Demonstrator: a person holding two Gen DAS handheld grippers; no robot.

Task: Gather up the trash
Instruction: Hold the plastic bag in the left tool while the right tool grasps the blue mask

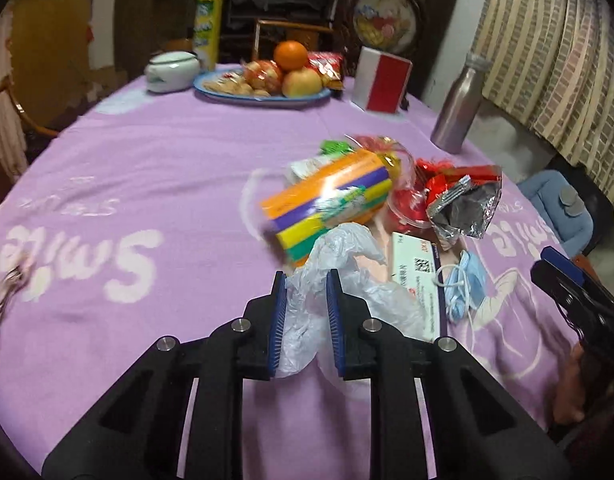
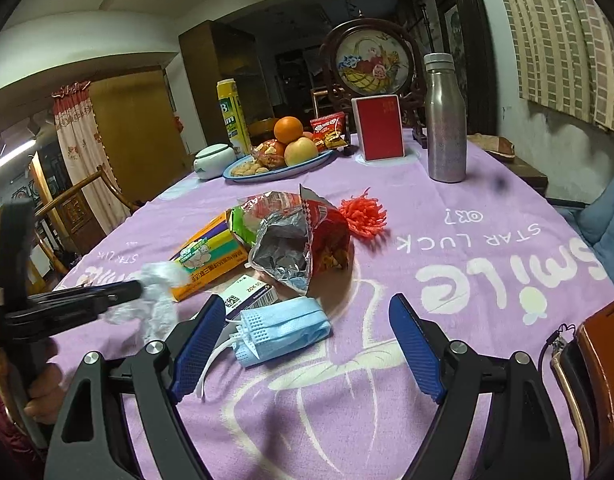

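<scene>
Your left gripper point(image 1: 306, 280) pinches the clear plastic bag point(image 1: 339, 264); right gripper point(image 2: 307, 340) gapes empty. Little collected: face mask point(image 2: 285, 330) at 12 o'clock off the right fingers, foil wrapper point(image 2: 291, 248) and colourful box point(image 2: 211, 258) beyond at 11 remain loose on the tablecloth point(image 2: 467, 280)

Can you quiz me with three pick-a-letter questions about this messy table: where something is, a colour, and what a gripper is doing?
1. Where is the blue face mask?
A. on the fruit plate
B. on the cloth by the right gripper
C. on a chair

2. What colour is the tablecloth?
A. purple
B. green
C. white

3. What is the left gripper doing?
A. gaping empty
B. holding the bottle
C. pinching a clear plastic bag

Answers: B, it lies before the wide-open fingers; A, purple with white letters; C, plastic sits between its pads.
</scene>
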